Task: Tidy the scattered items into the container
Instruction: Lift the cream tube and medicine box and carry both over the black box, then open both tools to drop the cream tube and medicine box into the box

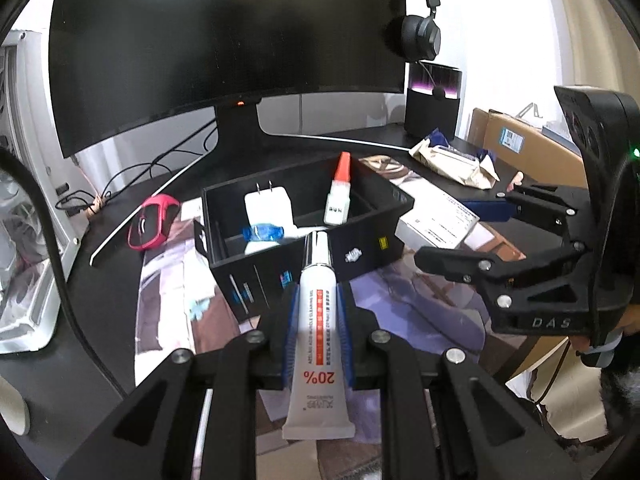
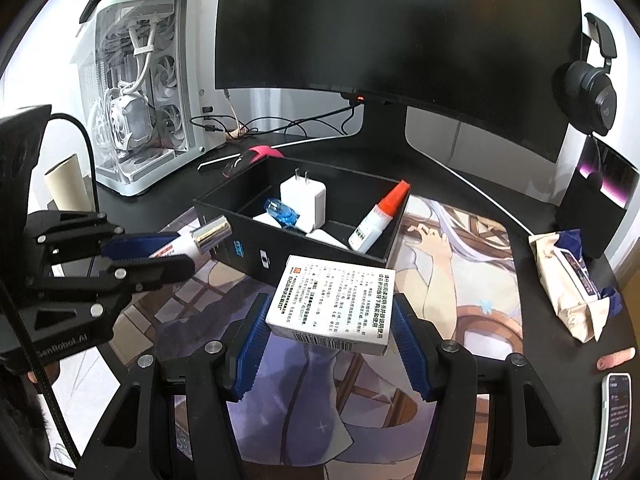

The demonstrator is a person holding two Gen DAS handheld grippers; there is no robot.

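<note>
A black open box (image 1: 356,248) (image 2: 256,252) sits on the desk mat. It holds a white charger (image 1: 266,208) (image 2: 304,196), a blue item (image 1: 264,233) (image 2: 282,211) and a white bottle with an orange cap (image 1: 338,196) (image 2: 376,218). My left gripper (image 1: 319,316) (image 2: 160,252) is shut on a white cream tube with a silver cap (image 1: 318,320) (image 2: 200,238), held just before the box's near wall. My right gripper (image 2: 330,320) (image 1: 460,232) is shut on a white printed carton (image 2: 334,300) (image 1: 438,220), held beside the box's right side.
A curved monitor (image 2: 396,32) stands behind the box. A pink-and-black mouse (image 1: 152,220) lies to the left, a white PC case (image 2: 140,92) at far left. A wipes pack (image 2: 568,280), a phone (image 2: 614,420) and headphones (image 2: 592,88) are on the right.
</note>
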